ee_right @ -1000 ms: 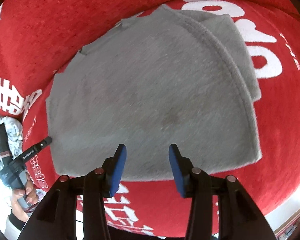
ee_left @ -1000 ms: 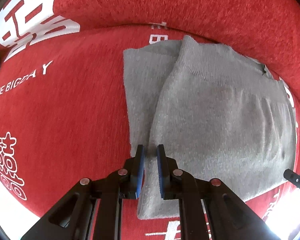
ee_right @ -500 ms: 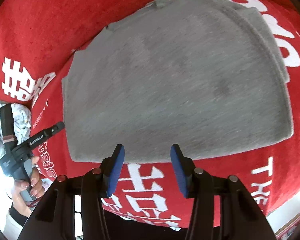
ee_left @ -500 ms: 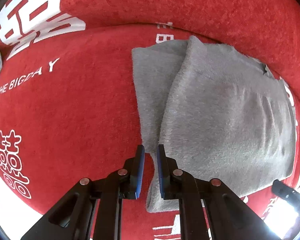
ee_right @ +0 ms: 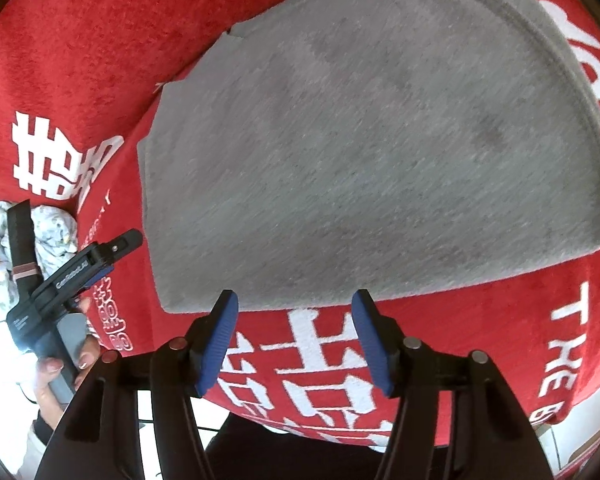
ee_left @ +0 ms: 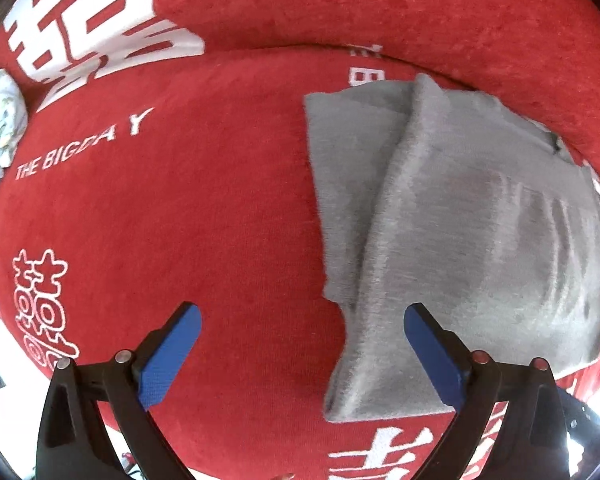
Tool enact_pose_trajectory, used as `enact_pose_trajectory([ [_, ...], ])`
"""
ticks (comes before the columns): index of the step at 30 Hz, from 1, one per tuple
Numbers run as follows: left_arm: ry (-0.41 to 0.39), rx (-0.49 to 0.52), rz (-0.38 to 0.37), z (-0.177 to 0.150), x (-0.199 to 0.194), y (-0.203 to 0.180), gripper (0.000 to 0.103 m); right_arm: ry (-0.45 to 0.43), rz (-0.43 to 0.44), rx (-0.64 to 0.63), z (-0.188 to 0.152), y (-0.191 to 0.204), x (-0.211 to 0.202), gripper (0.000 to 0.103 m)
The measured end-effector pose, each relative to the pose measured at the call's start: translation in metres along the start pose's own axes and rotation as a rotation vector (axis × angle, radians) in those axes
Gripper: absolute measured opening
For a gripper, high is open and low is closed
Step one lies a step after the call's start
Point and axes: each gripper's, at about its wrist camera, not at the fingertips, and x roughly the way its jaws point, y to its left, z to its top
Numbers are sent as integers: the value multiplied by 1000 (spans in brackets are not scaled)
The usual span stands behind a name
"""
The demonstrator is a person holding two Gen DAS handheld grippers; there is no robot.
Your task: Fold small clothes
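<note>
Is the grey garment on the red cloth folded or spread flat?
Folded: the grey garment has one layer lying over another.

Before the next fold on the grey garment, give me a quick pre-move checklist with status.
1. Left gripper clear of cloth: ok. Jaws opening, pads press on nothing; the grey garment edge lies on the cover beneath the gap.
2. Right gripper empty: ok. Jaws opening, only red cover between them.
3. Garment lying flat: ok. It lies folded, one layer over another, with faint ripples.
4. Near hem reachable for right gripper: ok, likely. Hem sits just ahead of the fingertips.
5. Grippers clear of each other: ok. Left gripper is off to the garment's side in the right wrist view.
6. Number of layers at hem: cannot tell.
</note>
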Motion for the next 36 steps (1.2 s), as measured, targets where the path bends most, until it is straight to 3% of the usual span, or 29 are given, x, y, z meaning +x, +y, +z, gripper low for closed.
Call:
enact_pose_trajectory([
  [11, 35, -10, 14, 5, 13, 17, 101, 21, 188, 95, -9, 8, 24, 65],
  [17, 14, -35, -83, 9, 14, 33, 101, 18, 323, 201, -21, 2, 46, 66],
  [21, -6, 22, -42, 14, 16, 37, 101, 11, 379, 277, -30, -4, 63, 66],
  [32, 30, 42, -185, 22, 26, 46, 101, -90, 526, 423, -21, 0, 86, 69],
  [35, 53, 17, -264, 31, 34, 53, 101, -91, 541, 456, -15, 2, 87, 69],
  [36, 60, 9, -298, 34, 36, 56, 101, -81, 532, 471, -13, 2, 87, 60],
])
